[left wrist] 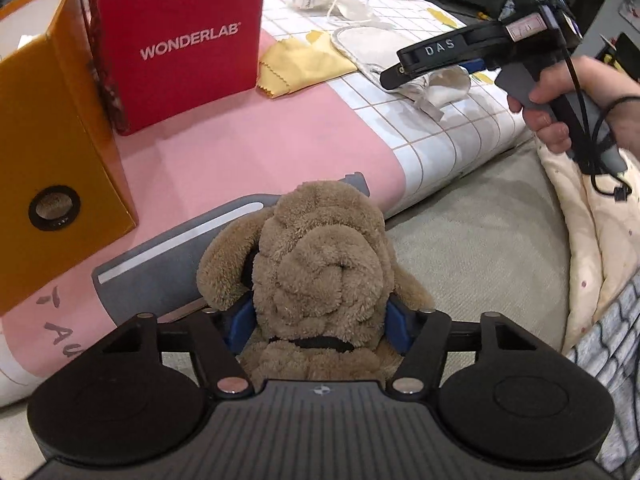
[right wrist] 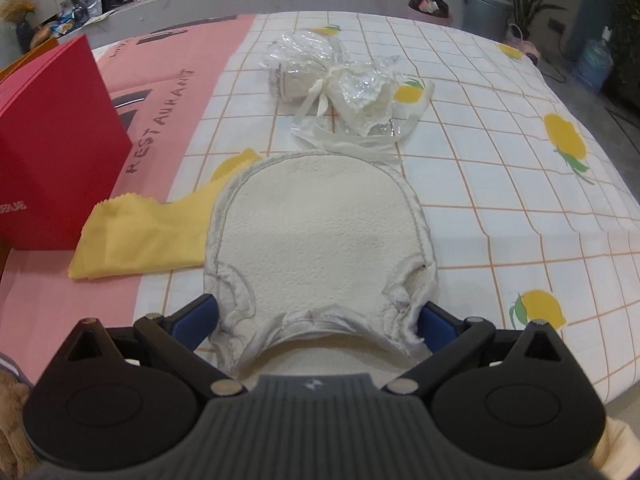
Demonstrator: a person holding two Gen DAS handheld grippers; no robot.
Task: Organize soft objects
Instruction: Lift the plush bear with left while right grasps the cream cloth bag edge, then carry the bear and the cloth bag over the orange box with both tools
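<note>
The left gripper [left wrist: 320, 316] clasps a brown plush dog [left wrist: 320, 264] above the beige cushion [left wrist: 480, 248] – squashy, light, best held mid-body. The right gripper [right wrist: 316, 324] pinches a cream terry mitt [right wrist: 320, 232] at its gathered cuff – limp, on the lemon-print checked tablecloth [right wrist: 520, 184] of the table

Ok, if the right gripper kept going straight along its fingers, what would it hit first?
Probably the cream mitt-shaped cloth itself: it already lies between the right gripper pads on the checked tablecloth. Beyond it sits the cellophane-wrapped bundle, though depth is unclear.
</note>
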